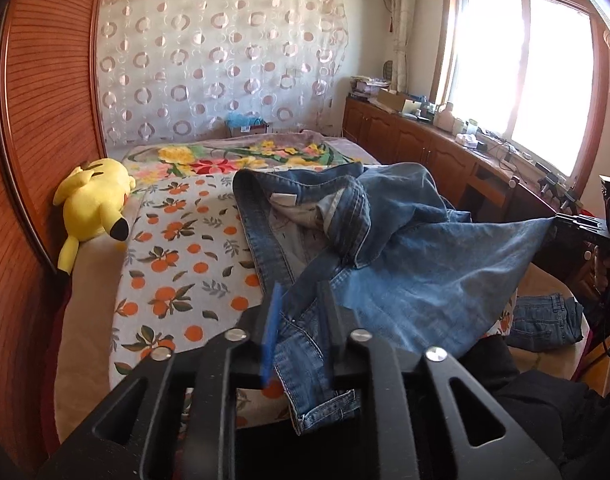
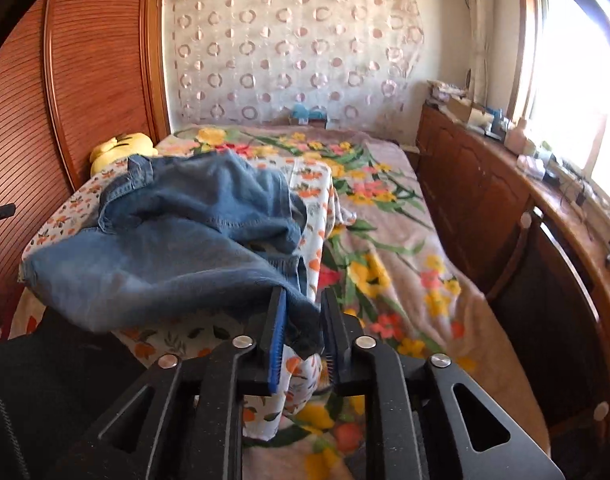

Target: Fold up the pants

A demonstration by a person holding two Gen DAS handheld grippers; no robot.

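A pair of blue jeans (image 1: 405,264) lies rumpled on the orange-print sheet (image 1: 177,256) of the bed, waistband open toward the far end. My left gripper (image 1: 301,300) is shut on a denim edge near me. My right gripper (image 2: 303,312) is shut on another part of the jeans (image 2: 177,248), and holds the cloth stretched and lifted off the bed. The right gripper also shows in the left wrist view (image 1: 585,228) at the far right, pulling the denim taut.
A yellow plush toy (image 1: 93,208) lies at the bed's left edge by the wooden headboard (image 1: 37,120). A second denim garment (image 1: 545,320) lies at the right. A floral blanket (image 2: 385,220) covers the bed's far side. Wooden cabinets (image 2: 485,200) line the window wall.
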